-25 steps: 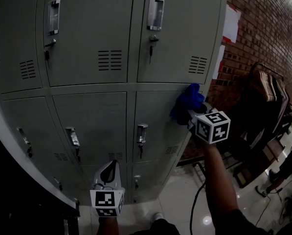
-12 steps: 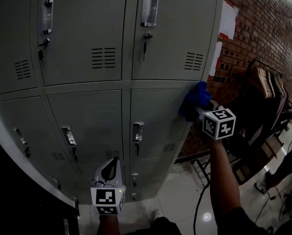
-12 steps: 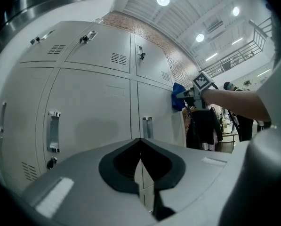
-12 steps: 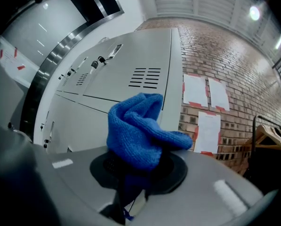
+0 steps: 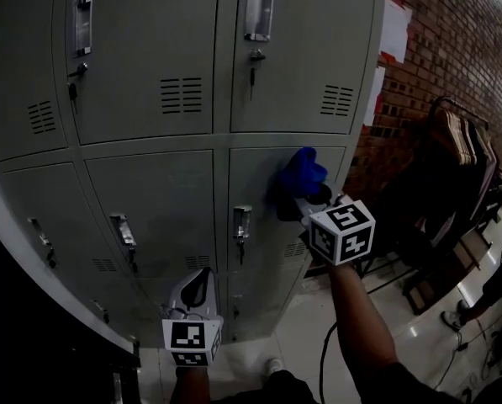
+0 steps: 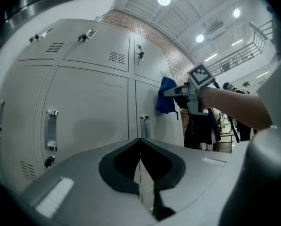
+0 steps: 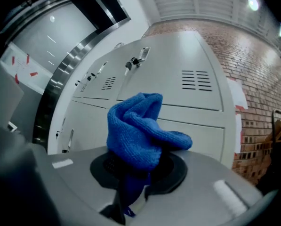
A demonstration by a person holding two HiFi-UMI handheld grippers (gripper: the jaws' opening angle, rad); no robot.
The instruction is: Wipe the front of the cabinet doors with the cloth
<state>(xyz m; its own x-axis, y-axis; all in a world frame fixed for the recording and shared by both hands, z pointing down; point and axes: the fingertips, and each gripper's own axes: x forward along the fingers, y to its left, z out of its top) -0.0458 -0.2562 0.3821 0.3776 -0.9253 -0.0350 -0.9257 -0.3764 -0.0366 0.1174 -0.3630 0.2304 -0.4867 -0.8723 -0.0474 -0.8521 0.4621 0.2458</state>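
Observation:
A grey metal locker cabinet (image 5: 166, 150) with several doors fills the head view. My right gripper (image 5: 311, 199) is shut on a bunched blue cloth (image 5: 301, 175), which presses against the middle-row right door (image 5: 267, 192), just right of its handle (image 5: 242, 224). The right gripper view shows the blue cloth (image 7: 138, 131) bulging from the closed jaws, with the doors behind. My left gripper (image 5: 198, 289) hangs low in front of the bottom doors, jaws shut and nothing in them. From the left gripper view I see the cloth (image 6: 167, 95) on the door.
A brick wall (image 5: 452, 49) with white papers stands to the cabinet's right. A clothes rack (image 5: 452, 150) with dark garments is beside it. A cable (image 5: 326, 360) trails over the glossy floor (image 5: 301, 343). Keys hang in the upper door locks (image 5: 252, 66).
My right gripper has slid the cloth leftward and slightly down across the middle-row door, from the cabinet's right edge toward the handle. The left gripper has stayed almost still.

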